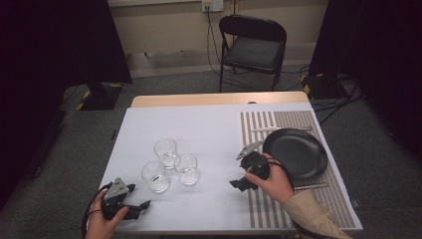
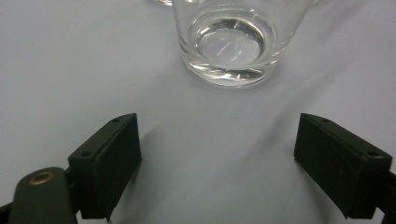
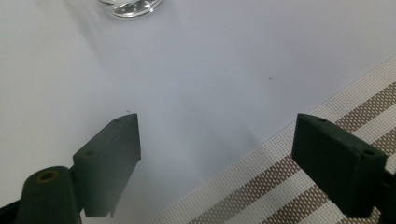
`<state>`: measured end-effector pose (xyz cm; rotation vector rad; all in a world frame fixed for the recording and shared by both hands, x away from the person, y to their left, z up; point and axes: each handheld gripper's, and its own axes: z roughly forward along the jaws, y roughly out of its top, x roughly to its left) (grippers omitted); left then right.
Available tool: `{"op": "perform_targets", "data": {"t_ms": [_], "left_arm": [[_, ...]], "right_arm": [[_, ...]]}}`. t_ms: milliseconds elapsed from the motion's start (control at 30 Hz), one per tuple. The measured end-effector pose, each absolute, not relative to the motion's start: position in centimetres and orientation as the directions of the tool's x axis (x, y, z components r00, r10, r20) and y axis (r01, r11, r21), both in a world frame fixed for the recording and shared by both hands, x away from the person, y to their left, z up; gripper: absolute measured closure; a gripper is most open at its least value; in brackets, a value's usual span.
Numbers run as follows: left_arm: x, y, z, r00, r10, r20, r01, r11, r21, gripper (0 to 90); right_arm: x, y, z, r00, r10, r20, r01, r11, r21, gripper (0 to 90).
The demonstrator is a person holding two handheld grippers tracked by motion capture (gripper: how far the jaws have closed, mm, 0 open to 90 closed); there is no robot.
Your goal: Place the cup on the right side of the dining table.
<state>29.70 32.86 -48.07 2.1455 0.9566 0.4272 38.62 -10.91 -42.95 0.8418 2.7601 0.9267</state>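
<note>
Three empty glasses [image 1: 171, 164] cluster together near the spread left claw [image 1: 142, 205].

Beyond the far edge of my table [image 1: 214, 99], whose wooden top shows as a bare strip past the white cover, I see a black folding chair [image 1: 253, 49] standing on grey carpet [image 1: 164, 82]. Behind it runs a pale wall [image 1: 164, 27] with a light skirting board along its foot, and a wall socket [image 1: 212, 5] sits high up, with cables [image 1: 215, 45] hanging from it down toward the chair. Dark curtains [image 1: 54, 45] close off both sides of the room. Black-and-yellow striped tape [image 1: 87, 94] marks a stand base on the floor at the left, and more cables [image 1: 338, 94] lie tangled on the carpet at the right. The light is even and dim.
</note>
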Motion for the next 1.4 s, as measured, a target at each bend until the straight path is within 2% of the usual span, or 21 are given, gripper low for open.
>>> {"op": "perform_targets", "data": {"t_ms": [1400], "left_arm": [[29.7, 32.8, -48.1, 0.666, 0.746, 0.004, 0.500, -0.450, 0.740, 13.6]], "right_arm": [[40.1, -8.7, -41.4, -0.857, 0.513, 0.055, 0.445, 0.681, 0.581, 14.6]]}}
